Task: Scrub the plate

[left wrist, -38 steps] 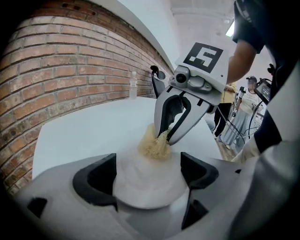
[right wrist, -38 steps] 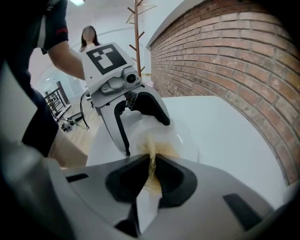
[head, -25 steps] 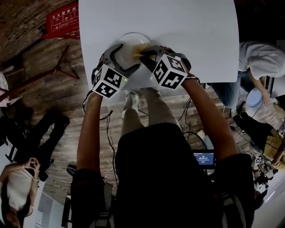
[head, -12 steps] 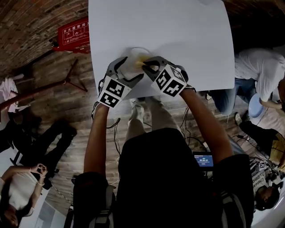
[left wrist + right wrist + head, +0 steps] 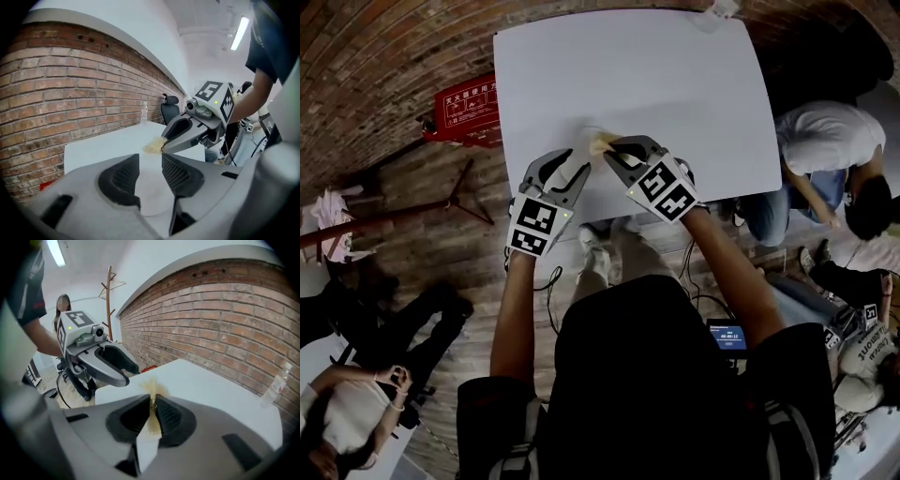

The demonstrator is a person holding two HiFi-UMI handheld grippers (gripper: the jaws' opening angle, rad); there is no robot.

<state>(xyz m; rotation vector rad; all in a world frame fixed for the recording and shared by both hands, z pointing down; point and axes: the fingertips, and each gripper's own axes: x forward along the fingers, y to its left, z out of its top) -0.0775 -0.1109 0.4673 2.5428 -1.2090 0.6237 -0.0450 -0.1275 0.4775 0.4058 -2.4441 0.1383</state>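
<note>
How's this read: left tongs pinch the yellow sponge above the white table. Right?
Wrong side. The right tongs pinch the yellow sponge above the white table; the right gripper view shows it clamped between them.

Small round white plate [image 5: 150, 190] lies between your left gripper's [image 5: 150, 159] closing jaws; can't tell if the pads touch it. Frayed yellow scrub pad [image 5: 151, 386] is pinched in your right gripper [image 5: 152, 400], its tuft poking past those jaw tips, just beyond the left jaws.
</note>
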